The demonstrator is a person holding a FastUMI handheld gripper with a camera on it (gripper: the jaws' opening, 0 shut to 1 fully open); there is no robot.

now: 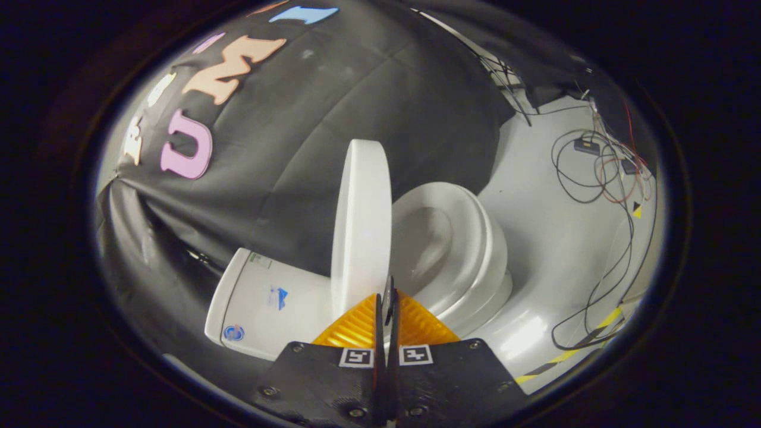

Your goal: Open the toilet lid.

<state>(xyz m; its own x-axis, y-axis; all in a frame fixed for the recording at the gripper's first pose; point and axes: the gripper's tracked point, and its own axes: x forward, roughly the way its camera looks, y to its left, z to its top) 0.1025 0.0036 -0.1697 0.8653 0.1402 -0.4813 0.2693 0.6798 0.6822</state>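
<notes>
Just ahead of the fingertips, the white plastic toilet lid [361, 226] stands raised and edge-on, with the white toilet seat and bowl [458, 249] exposed to its right and the white rectangular cistern [261, 306] to its left against the black cloth wall. The gripper [387, 303] has its orange ribbed fingers [357, 327] closed together, nothing visible between them, tips close to the lid's near edge; contact cannot be confirmed. Far right, loose black and red cables [600, 172] lie on the pale grey floor [547, 238].
</notes>
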